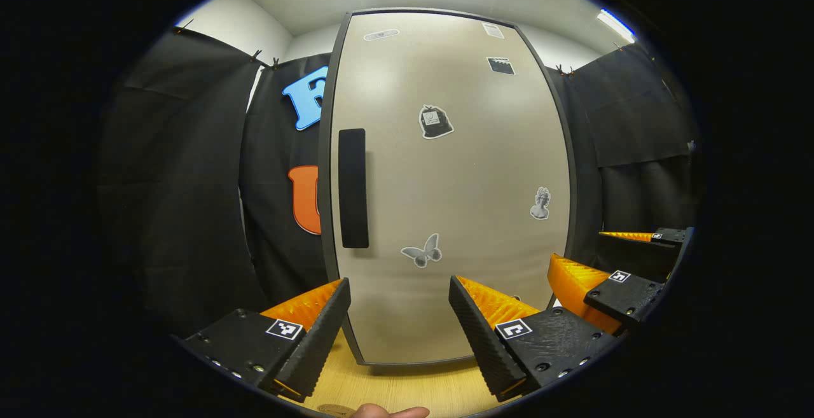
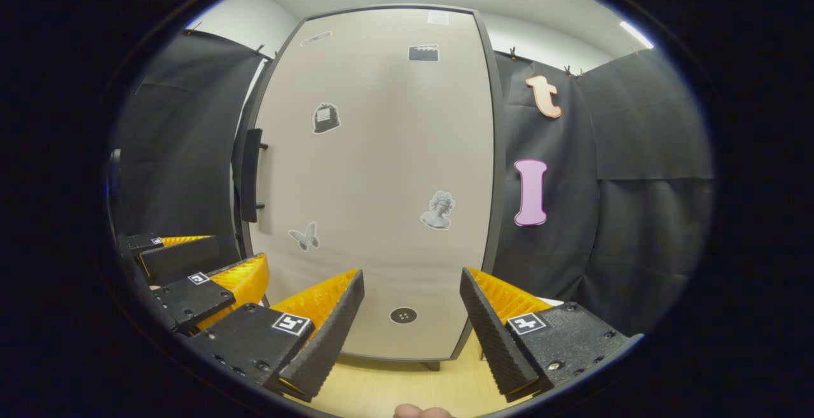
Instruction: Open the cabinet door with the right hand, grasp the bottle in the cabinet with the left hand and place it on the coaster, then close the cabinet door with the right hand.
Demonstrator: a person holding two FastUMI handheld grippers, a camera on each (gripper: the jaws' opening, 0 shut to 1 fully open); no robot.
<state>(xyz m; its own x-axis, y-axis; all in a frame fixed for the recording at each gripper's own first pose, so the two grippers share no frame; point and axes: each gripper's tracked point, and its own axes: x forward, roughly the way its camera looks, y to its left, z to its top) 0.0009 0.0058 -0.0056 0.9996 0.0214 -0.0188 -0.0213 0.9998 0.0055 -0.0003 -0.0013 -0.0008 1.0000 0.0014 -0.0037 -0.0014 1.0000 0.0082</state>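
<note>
Beige cabinet door (image 1: 445,182), black handle (image 1: 353,188).

Closed cabinet door (image 1: 445,182), dark handle (image 1: 353,188) at left, left gripper (image 1: 399,319) fingers apart, perhaps a fingertip (image 1: 388,412) below

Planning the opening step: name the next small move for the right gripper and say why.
Probably bring the right gripper left toward the handle. The cabinet door is shut, the handle sits at its left edge, and the gripper is open in front of the door, touching nothing.

Black cloth walls (image 1: 178,170), wooden tabletop (image 1: 407,386), ceiling lights (image 1: 613,23)
</note>
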